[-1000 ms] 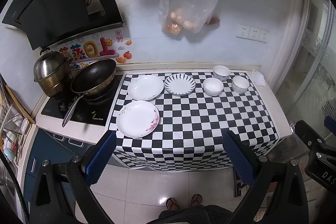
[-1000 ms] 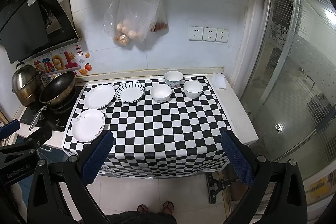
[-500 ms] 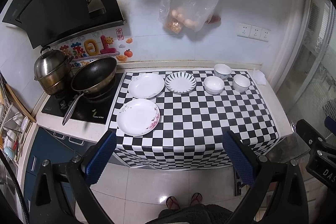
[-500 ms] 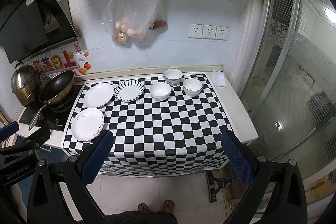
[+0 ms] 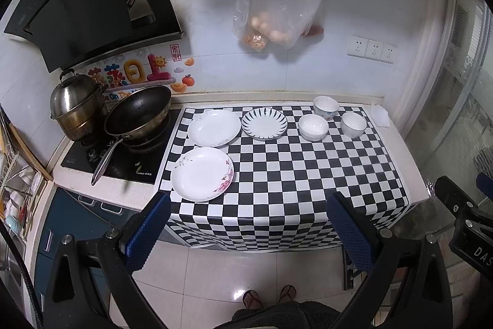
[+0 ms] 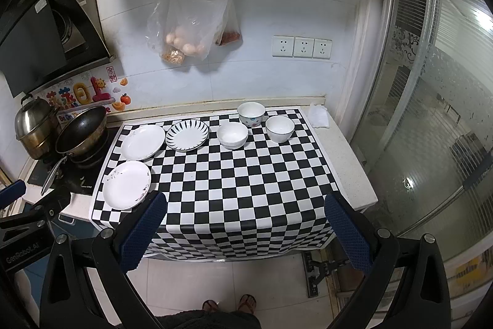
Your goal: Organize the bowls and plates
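Note:
Three plates lie on the checkered counter (image 5: 292, 174): a flowered white plate (image 5: 201, 174) at front left, a plain white plate (image 5: 213, 127) behind it, and a blue-striped plate (image 5: 264, 123). Three white bowls stand at the back right: one (image 5: 313, 127), one patterned (image 5: 326, 107), one (image 5: 353, 124). They show in the right wrist view too: plates (image 6: 126, 185), (image 6: 142, 141), (image 6: 187, 134) and bowls (image 6: 232, 135), (image 6: 251, 113), (image 6: 279, 128). My left gripper (image 5: 246, 232) and right gripper (image 6: 245, 232) are open, empty, held well back above the floor.
A wok (image 5: 137, 114) and a steel pot (image 5: 77, 107) sit on the hob at the left. A plastic bag of food (image 5: 271, 20) hangs on the back wall. A white cloth (image 5: 379, 116) lies at the counter's far right corner. A glass door (image 6: 431, 128) stands at the right.
Both views have shifted very slightly; the counter sits a touch higher in frame. Plates and bowls have not moved. Both grippers stay open.

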Demonstrator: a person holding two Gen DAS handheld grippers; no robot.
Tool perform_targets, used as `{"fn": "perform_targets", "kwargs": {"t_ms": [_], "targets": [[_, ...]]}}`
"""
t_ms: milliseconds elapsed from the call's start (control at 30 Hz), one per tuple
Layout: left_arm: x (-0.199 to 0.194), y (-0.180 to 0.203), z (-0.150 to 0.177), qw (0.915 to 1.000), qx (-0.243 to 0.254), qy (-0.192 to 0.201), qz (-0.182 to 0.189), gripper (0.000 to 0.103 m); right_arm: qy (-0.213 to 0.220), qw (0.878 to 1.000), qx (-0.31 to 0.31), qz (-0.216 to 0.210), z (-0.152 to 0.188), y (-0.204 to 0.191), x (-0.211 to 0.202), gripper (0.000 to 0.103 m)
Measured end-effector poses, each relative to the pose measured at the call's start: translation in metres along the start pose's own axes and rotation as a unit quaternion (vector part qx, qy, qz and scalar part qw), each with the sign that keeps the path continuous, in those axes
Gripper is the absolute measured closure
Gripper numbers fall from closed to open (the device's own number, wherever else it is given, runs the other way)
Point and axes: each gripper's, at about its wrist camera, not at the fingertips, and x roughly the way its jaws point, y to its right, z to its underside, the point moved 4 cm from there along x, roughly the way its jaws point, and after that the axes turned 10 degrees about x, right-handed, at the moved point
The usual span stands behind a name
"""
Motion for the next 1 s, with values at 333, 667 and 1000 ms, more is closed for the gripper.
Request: {"fn": "perform_targets", "kwargs": {"t_ms": [333,667,1000], "targets": [[0.0000,0.0001,0.0008,1.0000,0.000,0.001,0.000,0.000,0.001,1.000,0.000,0.000,-0.0010,0.0013,0.0000,0.000],[-0.0006,-0.0003,-0.0005,1.0000,0.000,0.002,-0.001,0.000,0.000,1.000,0.000,-0.001,-0.0020,0.0014,-0.0005,0.000],[-0.0009,-0.0005,-0.0021,1.0000,0.000,0.003,0.000,0.000,-0.003,1.000,-0.004,-0.001,-0.0025,-0.0042,0.0002,0.000]]}}
